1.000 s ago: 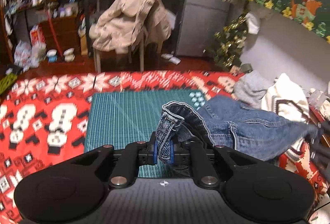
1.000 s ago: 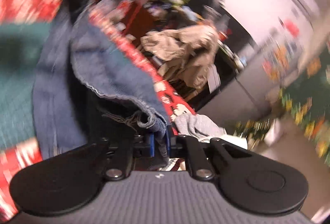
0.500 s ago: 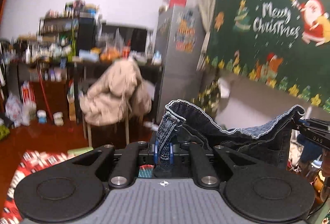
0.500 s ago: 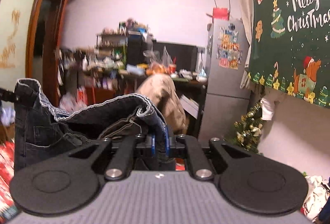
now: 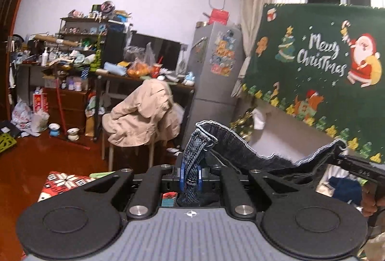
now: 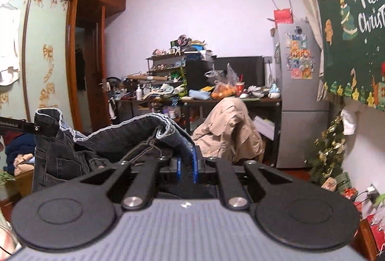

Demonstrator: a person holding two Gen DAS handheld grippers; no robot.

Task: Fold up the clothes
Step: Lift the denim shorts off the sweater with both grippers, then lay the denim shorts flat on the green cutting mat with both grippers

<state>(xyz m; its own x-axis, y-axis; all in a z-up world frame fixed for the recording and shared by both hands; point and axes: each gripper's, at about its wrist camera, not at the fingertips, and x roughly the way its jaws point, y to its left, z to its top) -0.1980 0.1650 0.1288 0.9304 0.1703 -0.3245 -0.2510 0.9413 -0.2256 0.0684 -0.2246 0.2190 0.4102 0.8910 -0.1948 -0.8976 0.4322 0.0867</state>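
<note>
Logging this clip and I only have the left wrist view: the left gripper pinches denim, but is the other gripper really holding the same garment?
Observer: Yes. In the right wrist view the right gripper is shut on the jeans, a folded edge between its blue fingers.
Operator: Does the cloth hang free?
Observer: On that side the jeans drop below the left gripper's arm, showing a back pocket.
Operator: Anything else to its left?
Observer: A wardrobe with sliding doors.
</note>
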